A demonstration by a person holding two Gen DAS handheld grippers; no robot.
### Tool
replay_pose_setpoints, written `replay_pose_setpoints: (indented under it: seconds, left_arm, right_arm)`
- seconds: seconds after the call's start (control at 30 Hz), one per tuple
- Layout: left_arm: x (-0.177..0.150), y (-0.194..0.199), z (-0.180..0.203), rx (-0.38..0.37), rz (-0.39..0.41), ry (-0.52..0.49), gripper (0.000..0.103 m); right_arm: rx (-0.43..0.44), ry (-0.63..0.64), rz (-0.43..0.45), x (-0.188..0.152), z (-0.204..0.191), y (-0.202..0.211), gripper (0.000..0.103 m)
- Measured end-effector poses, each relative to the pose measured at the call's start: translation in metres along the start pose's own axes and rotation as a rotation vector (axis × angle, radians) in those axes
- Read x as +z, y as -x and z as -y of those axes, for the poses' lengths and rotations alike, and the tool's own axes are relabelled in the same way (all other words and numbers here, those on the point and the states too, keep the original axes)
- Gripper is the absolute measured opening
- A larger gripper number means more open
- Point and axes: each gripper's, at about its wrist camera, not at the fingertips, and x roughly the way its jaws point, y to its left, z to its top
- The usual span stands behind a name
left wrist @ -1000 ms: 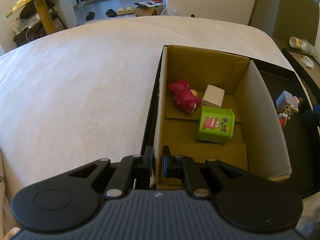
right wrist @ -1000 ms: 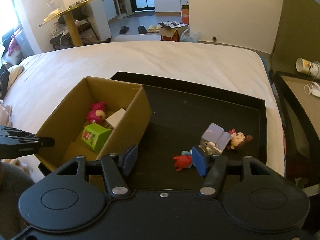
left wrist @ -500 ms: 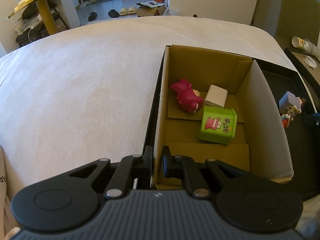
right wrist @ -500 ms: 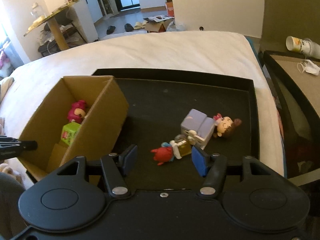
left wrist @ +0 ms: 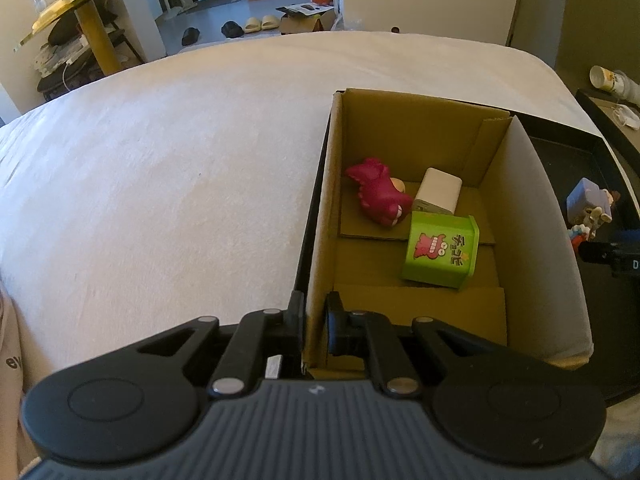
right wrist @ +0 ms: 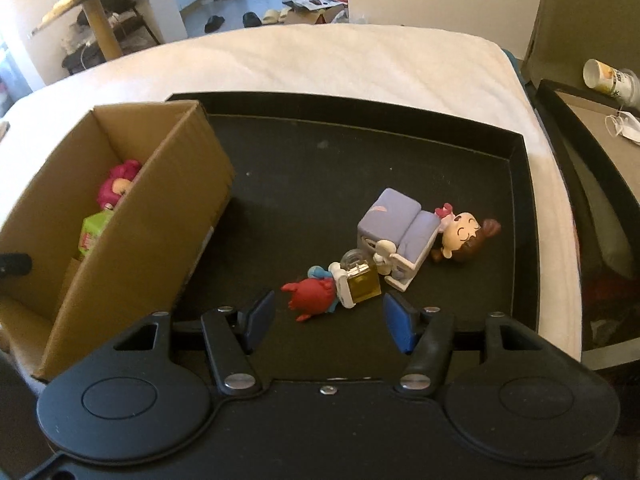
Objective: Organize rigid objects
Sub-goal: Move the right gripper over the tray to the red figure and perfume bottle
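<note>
One bed, one tray, one box, seven toys

On the white bed a black tray carries the cardboard box, its near wall pinched by the left tongs. The box holds three toys: a green cube, a magenta figure and a white block. On the tray lie four: a purple block, a doll, a red figure and a yellow bottle. The right tongs gape empty just short of the red figure.

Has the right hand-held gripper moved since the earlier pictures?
Yes. The right hand-held gripper has come down and closer to the red toy; the black tray now fills more of its view.
</note>
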Motion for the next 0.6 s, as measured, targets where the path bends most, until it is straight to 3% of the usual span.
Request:
replay_pose_setpoints:
  seconds: [0.13, 0.6]
  left_arm:
    - [0.002, -0.001, 0.001, 0.02, -0.015, 0.001, 0.012]
    - [0.002, 0.0, 0.007, 0.048, -0.016, -0.006, 0.012]
  right_arm:
    - [-0.021, 0.013, 0.015, 0.003, -0.002, -0.002, 0.069]
    - [-0.05, 0.018, 0.029, 0.004, -0.007, -0.019, 0.067]
